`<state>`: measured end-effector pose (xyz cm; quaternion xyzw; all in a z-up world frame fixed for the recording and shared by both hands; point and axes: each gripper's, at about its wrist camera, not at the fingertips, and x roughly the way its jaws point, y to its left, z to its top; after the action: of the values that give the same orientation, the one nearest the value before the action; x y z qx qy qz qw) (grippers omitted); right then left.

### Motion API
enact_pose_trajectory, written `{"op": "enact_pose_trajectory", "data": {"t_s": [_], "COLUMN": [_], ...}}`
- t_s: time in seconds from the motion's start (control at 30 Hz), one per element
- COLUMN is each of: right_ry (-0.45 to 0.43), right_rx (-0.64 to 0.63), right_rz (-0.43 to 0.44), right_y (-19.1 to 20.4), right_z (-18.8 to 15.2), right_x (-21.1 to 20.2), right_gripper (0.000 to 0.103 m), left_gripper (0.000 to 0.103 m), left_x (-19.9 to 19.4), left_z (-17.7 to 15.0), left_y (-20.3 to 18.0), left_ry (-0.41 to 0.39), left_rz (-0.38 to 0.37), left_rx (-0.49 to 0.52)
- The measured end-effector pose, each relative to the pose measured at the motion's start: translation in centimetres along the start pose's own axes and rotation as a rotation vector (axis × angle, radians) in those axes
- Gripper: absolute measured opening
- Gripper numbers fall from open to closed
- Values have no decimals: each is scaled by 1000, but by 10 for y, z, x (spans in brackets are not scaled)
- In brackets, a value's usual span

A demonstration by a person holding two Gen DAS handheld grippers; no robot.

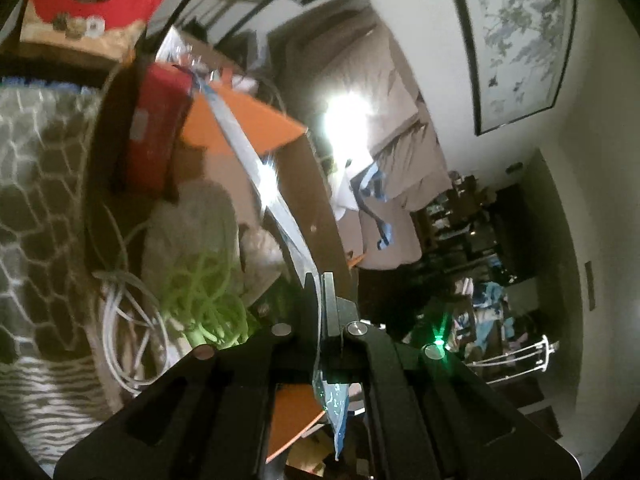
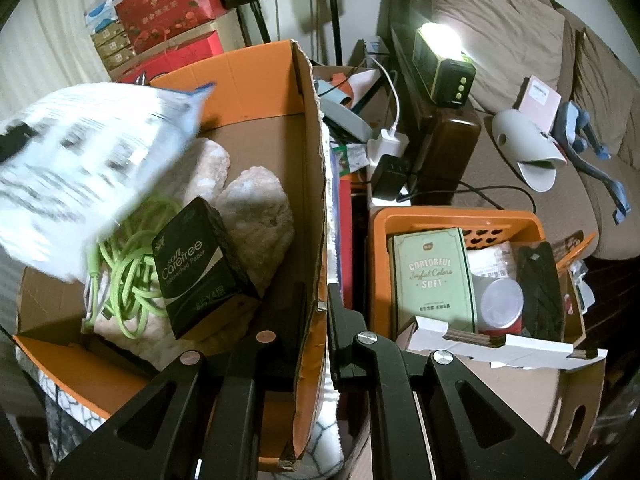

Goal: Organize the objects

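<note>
Inspection finds the left tongs (image 1: 320, 300) clamped on the edge of a thin blue-and-white plastic packet (image 1: 256, 168), seen edge-on in the left wrist view and stretching away over the open cardboard box (image 2: 308, 152). In the right wrist view the same packet (image 2: 92, 160) shows broadside and motion-blurred at far left, above the box interior; it appears to be carried by its rim so that it can be lowered flat onto the contents. The right tongs (image 2: 316, 320) straddle the box's right wall, one finger inside and one outside, and look closed on the cardboard, most likely to steady the box while the packet goes in. Inside the box lie a coil of green cable (image 2: 132, 276), a black tissue pack (image 2: 200, 264) standing tilted on pale fluffy cloth (image 2: 256, 216), and white cable (image 1: 128, 344) at the near side. To the right, well apart from the packet, an orange basket (image 2: 532, 220) holds a green tin (image 2: 432, 276) and a round lidded container (image 2: 500, 300). Judgement: the packet is mid-placement, not yet resting; the risk is snagging the green cable or knocking over the tissue pack.
</note>
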<state>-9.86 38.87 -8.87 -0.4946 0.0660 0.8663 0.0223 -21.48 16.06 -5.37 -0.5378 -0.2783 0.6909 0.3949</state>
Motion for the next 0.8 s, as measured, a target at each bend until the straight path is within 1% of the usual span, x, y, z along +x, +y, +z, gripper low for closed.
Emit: {"op": "enact_pose_trajectory", "data": {"t_s": [0.13, 0.2, 0.3, 0.4, 0.43, 0.47, 0.53, 0.63, 0.67, 0.7, 0.8], "right_ry": [-1, -1, -1, -1, 0, -1, -1, -2, -2, -2, -3], "right_rx": [-1, 0, 0, 0, 0, 1, 1, 4, 5, 6, 5], "right_rz": [1, 1, 1, 1, 2, 2, 2, 6, 7, 8, 8], "right_y": [0, 0, 1, 0, 1, 0, 1, 1, 0, 1, 0], "right_z": [0, 0, 0, 0, 0, 0, 0, 0, 0, 0, 0], "right_x": [0, 0, 0, 0, 0, 0, 0, 0, 0, 0, 0], "right_gripper": [8, 8, 8, 8, 8, 8, 9, 10, 10, 10, 10], "left_gripper": [1, 1, 1, 4, 12, 32, 57, 62, 67, 70, 72], "left_x": [20, 28, 35, 41, 42, 43, 40, 31, 28, 25, 11], "left_z": [-3, -5, -6, -9, -10, -12, -17, -25, -27, -29, -33], "left_y": [9, 10, 9, 5, 4, 3, -2, -12, -14, -16, -25], "left_ry": [28, 46, 60, 77, 82, 91, 91, 89, 88, 86, 47], "left_rz": [37, 71, 94, 152, 173, 201, 234, 281, 300, 327, 433], "left_rx": [-24, -22, -20, -18, -14, -9, 16, 72, 81, 91, 142]}}
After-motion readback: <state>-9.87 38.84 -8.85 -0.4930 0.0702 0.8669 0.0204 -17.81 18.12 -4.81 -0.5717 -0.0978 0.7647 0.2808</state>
